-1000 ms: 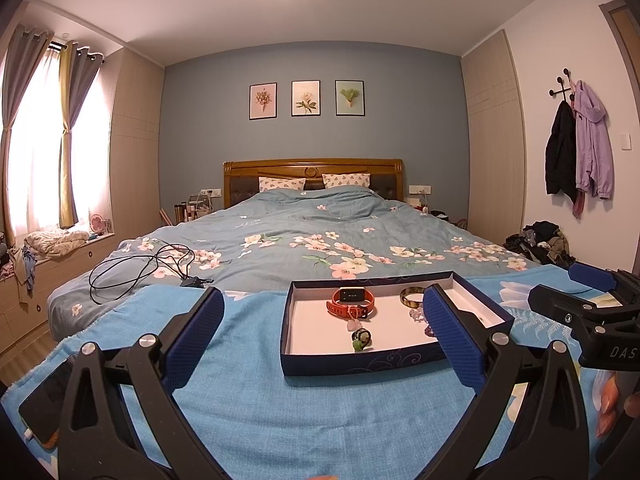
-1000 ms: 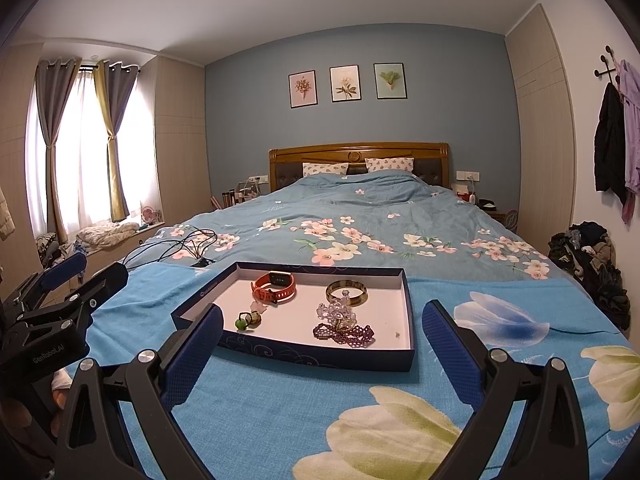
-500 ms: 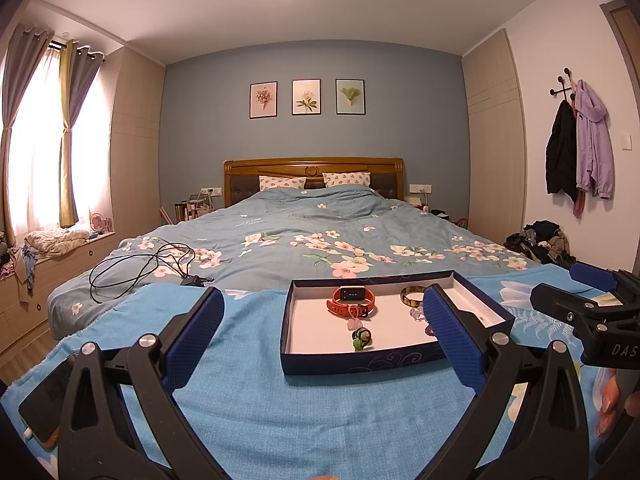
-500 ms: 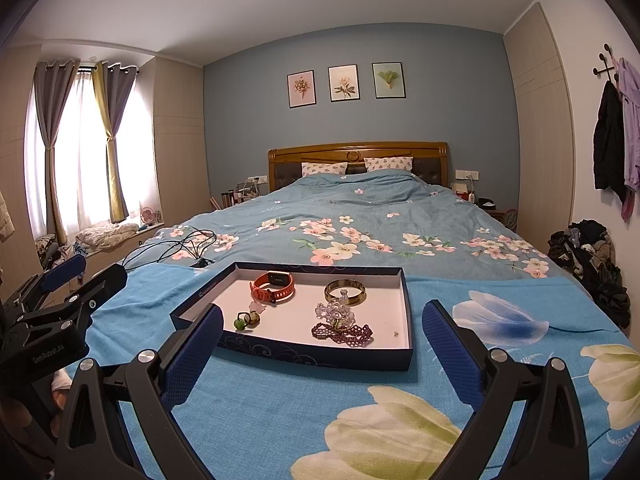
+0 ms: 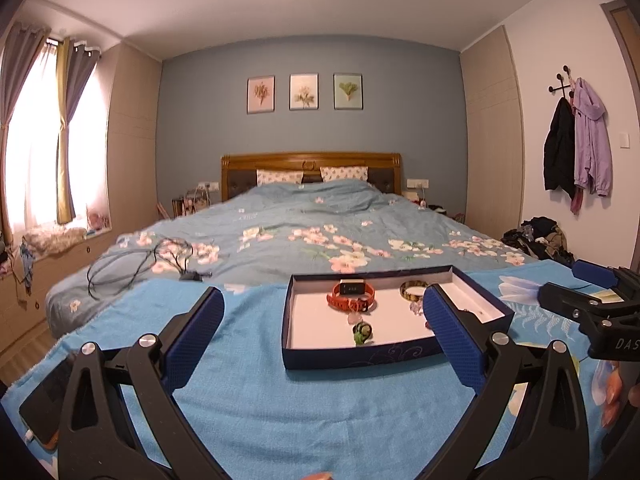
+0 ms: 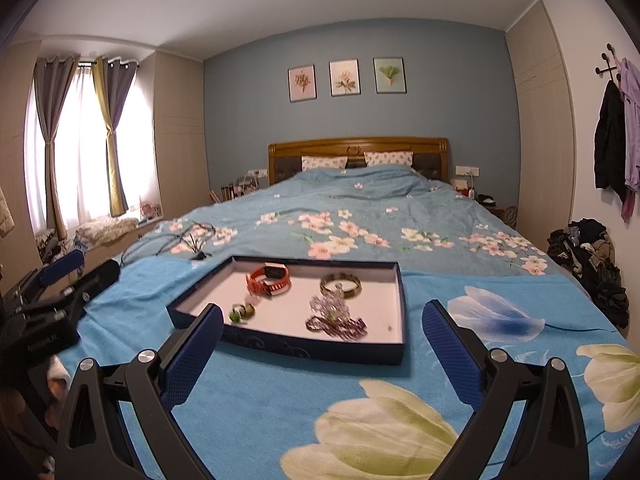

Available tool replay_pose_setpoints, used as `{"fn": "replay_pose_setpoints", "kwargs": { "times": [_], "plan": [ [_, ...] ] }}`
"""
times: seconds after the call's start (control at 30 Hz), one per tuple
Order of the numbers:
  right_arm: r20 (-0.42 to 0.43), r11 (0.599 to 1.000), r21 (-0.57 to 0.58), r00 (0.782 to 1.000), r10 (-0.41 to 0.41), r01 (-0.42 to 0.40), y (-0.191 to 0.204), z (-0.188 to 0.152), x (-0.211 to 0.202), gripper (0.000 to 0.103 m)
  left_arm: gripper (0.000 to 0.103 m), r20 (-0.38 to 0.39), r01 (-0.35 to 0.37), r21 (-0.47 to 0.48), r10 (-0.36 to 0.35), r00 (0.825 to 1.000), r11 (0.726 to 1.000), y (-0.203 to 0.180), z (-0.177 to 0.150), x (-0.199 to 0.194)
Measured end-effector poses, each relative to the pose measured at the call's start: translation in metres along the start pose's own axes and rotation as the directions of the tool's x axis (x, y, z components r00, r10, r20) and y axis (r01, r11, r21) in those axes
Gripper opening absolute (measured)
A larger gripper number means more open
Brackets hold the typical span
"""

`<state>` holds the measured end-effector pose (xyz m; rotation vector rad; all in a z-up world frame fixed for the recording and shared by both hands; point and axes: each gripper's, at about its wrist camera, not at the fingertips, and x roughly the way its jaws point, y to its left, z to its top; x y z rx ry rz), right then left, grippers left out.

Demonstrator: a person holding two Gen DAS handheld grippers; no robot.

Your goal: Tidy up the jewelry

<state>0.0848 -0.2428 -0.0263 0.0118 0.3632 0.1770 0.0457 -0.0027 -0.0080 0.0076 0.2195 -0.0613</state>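
Note:
A dark blue tray (image 5: 352,356) (image 6: 288,344) with a white floor lies on the blue bedspread. In it lie an orange watch (image 5: 352,294) (image 6: 269,279), a gold-green bangle (image 5: 414,290) (image 6: 341,284), a small green piece (image 5: 362,332) (image 6: 240,313), a clear bead cluster (image 6: 330,304) and a purple beaded piece (image 6: 338,326). My left gripper (image 5: 322,336) is open and empty, in front of the tray. My right gripper (image 6: 322,342) is open and empty, just short of the tray's near rim.
A black cable (image 5: 136,264) lies on the bed to the left. A phone (image 5: 44,404) lies at the bedspread's left edge. Each gripper shows in the other's view: the right one (image 5: 592,304), the left one (image 6: 60,284). Clothes are piled on the floor (image 6: 588,256) at the right.
The right gripper has moved forward toward the tray, which now looks larger and slightly blurred. The left gripper has barely moved.

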Motion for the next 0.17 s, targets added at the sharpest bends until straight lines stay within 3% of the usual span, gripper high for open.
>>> {"fn": "replay_pose_setpoints", "kwargs": {
  "times": [0.07,0.13,0.17],
  "plan": [
    [-0.057,0.999,-0.008,0.998,-0.038,0.038,-0.015,-0.002,0.005,0.096,0.098,-0.042,0.003,-0.007,-0.003,0.999,1.000,0.007,0.000,0.006],
    [-0.179,0.995,-0.022,0.979,-0.097,0.095,-0.041,-0.005,0.020,0.096,0.098,-0.098,0.008,-0.008,-0.009,0.995,1.000,0.016,-0.001,0.014],
    [-0.179,0.995,-0.022,0.979,-0.097,0.095,-0.041,-0.005,0.020,0.096,0.098,-0.128,0.007,-0.006,-0.007,0.992,1.000,0.022,-0.002,0.018]
  ]
}}
